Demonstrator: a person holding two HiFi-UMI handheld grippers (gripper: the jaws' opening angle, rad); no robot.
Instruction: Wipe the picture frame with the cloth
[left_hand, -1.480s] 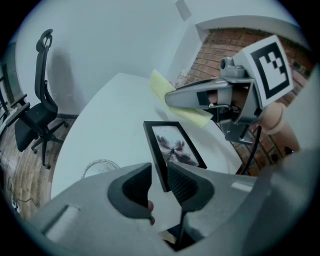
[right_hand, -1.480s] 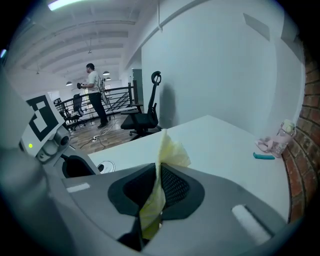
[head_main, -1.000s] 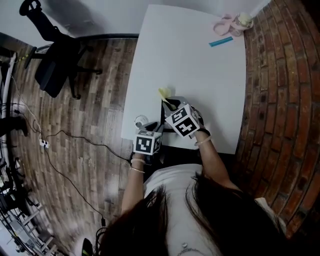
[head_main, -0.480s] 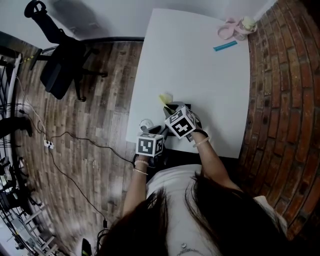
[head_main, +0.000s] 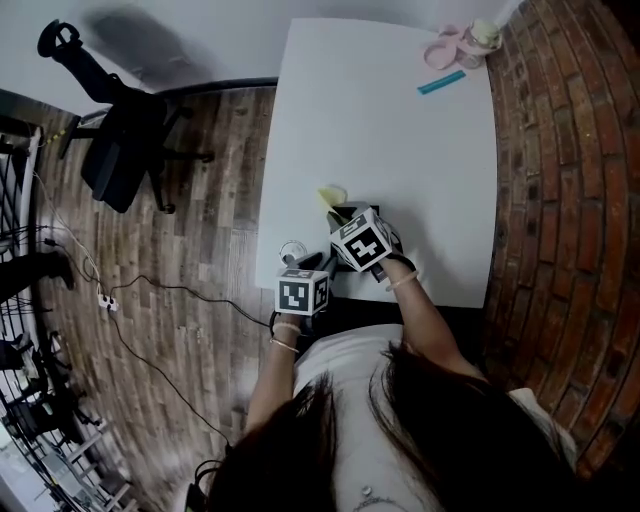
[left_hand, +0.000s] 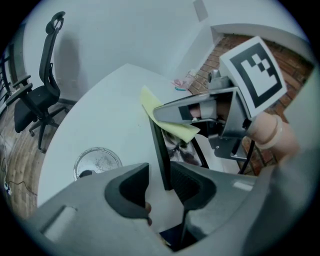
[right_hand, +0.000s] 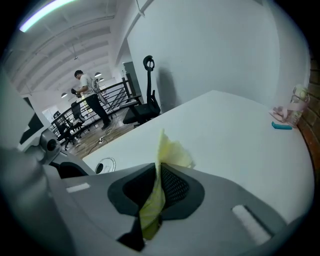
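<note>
now the left gripper (left_hand: 161, 184) has just been opening, jaws apart around the upright picture frame (left_hand: 160, 145) near the table (head_main: 400, 140) edge; the right gripper (right_hand: 157, 192) is clamping the yellow cloth (right_hand: 170, 150) by its top.
</note>
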